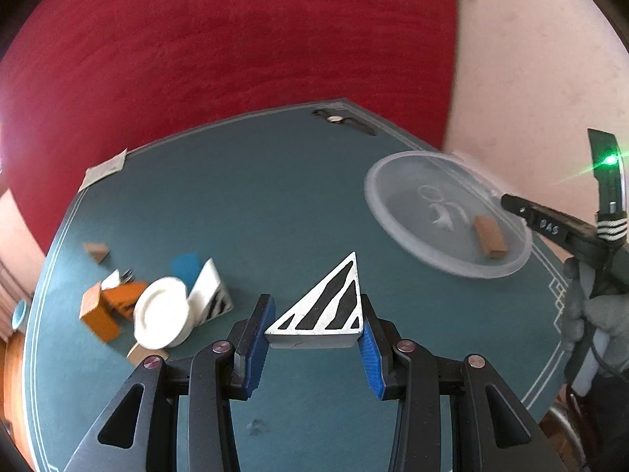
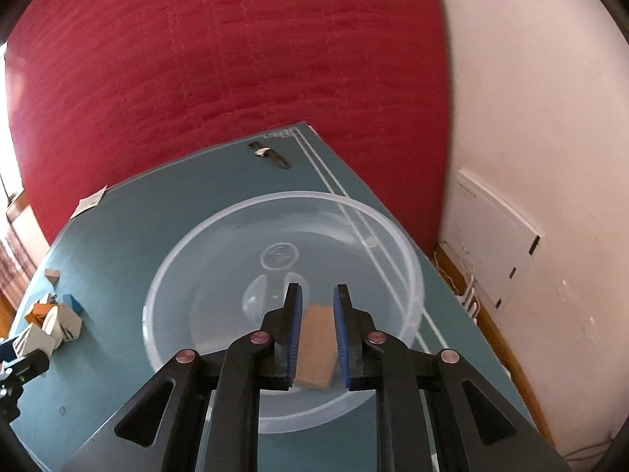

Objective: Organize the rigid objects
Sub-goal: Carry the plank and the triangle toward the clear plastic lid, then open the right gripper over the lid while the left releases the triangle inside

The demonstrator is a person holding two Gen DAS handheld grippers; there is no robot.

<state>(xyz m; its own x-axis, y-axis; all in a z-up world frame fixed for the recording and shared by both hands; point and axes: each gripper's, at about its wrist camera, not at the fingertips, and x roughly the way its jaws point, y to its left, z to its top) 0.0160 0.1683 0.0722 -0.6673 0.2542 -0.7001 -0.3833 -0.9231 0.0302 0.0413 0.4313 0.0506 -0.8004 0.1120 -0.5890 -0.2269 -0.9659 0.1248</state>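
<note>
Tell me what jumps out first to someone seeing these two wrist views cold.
First, the zebra-striped triangular block clamped in the left gripper above the teal table. Next, the big clear plastic bowl near the table's right edge, holding one brown wooden block seen between the shut right gripper's fingers. Behind everything hangs a deep red curtain, and a jumble of blocks around a white plate sits at far left.

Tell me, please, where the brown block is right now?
The brown block lies inside the clear plastic bowl at the table's right side, near the bowl's near rim.
</note>
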